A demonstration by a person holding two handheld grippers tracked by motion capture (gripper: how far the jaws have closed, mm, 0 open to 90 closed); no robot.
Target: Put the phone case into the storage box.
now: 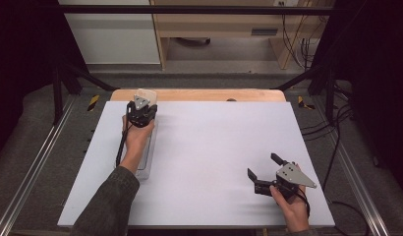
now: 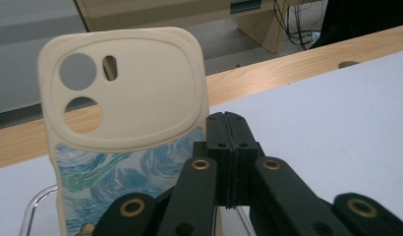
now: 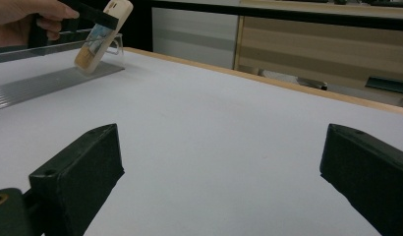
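White bench (image 1: 214,162): left gripper (image 2: 228,129) fingers pinched fully together on the phone case (image 2: 126,123) edge, case tilted on the clear stand (image 1: 146,164) just below; lift slowly, keep right gripper (image 1: 262,169) parked wide open, empty.

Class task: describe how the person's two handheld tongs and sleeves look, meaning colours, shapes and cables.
Both tongs, left and right, are black with blocky jaws and brass-coloured pivot rings, and each carries a grey three-cornered plate with dark holes on top. A black cable trails from each. The left arm wears a dark olive sleeve.
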